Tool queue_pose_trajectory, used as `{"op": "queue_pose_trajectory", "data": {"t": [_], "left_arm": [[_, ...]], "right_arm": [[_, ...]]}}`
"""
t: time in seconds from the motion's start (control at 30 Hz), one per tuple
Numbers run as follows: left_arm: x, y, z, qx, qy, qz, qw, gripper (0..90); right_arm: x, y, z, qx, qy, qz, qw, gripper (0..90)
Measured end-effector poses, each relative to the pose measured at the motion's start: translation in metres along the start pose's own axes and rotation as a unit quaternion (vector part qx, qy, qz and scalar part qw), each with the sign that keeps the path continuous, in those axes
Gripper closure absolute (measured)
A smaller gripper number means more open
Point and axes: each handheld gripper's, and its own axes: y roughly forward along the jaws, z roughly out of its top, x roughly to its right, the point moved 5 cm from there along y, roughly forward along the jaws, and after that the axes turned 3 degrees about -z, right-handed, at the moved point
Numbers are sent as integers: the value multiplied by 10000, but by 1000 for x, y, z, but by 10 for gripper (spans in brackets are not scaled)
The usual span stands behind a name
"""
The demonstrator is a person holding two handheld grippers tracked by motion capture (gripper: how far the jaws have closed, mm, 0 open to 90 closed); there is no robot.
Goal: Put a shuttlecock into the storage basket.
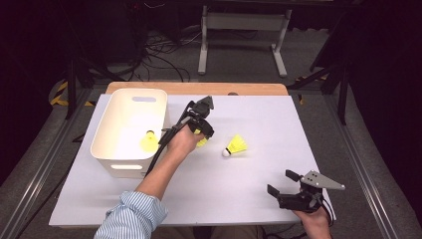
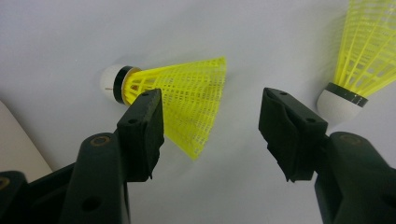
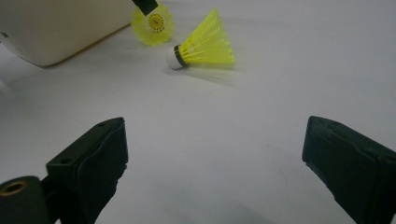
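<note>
White table (image 1: 259, 189): bin (image 1: 130, 130) flanks left hand-held gripper (image 1: 201, 130); second shuttlecock (image 1: 236, 146) lies beside.

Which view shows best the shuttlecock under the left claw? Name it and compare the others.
The left gripper view: the shuttlecock lies on its side, cork and skirt sharp, between the open left claw. In the high view the hand covers most of it. In the right gripper view it is small, seen skirt-on.

We find no readable text, label, brand or number anywhere (not on any surface we can see).
</note>
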Motion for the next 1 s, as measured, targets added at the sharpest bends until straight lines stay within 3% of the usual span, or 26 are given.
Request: {"op": "queue_pose_trajectory", "data": {"t": [0.47,1.0], "left_arm": [[-5,8,0,-125,-79,120,9998,475],[-8,9,-2,-154,-89,275,9995,653]], "right_arm": [[-1,0,0,3,10,22,10000,73],[-1,0,0,2,18,23,10000,73]]}}
